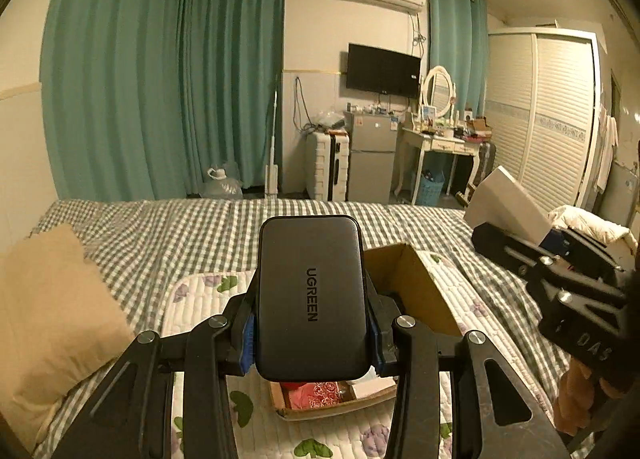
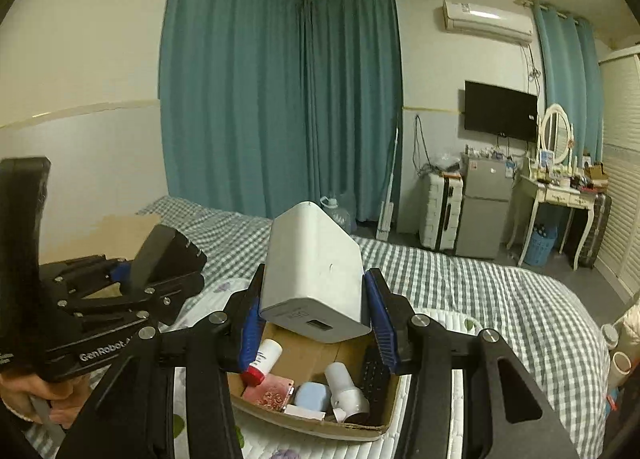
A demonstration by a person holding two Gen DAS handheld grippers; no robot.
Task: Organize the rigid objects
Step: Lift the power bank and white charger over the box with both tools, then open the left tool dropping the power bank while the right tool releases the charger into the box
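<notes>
My left gripper (image 1: 311,333) is shut on a dark UGREEN power bank (image 1: 311,291), held upright above the open cardboard box (image 1: 416,291) on the bed. My right gripper (image 2: 316,323) is shut on a white power adapter block (image 2: 316,279), held tilted over the same box (image 2: 316,425). The box holds a red-capped white bottle (image 2: 264,357), a pink floral case (image 2: 268,393), a pale blue case (image 2: 312,395), a white cylinder (image 2: 346,387) and a black remote (image 2: 374,377). Each gripper shows in the other's view: the right gripper (image 1: 516,235) and the left gripper (image 2: 128,279).
The box sits on a white floral quilted mat (image 1: 200,299) over a checked bedspread (image 1: 160,219). A tan pillow (image 1: 52,311) lies at the left. Beyond the bed stand a suitcase (image 1: 326,165), a small fridge (image 1: 372,157) and a dressing table (image 1: 440,147).
</notes>
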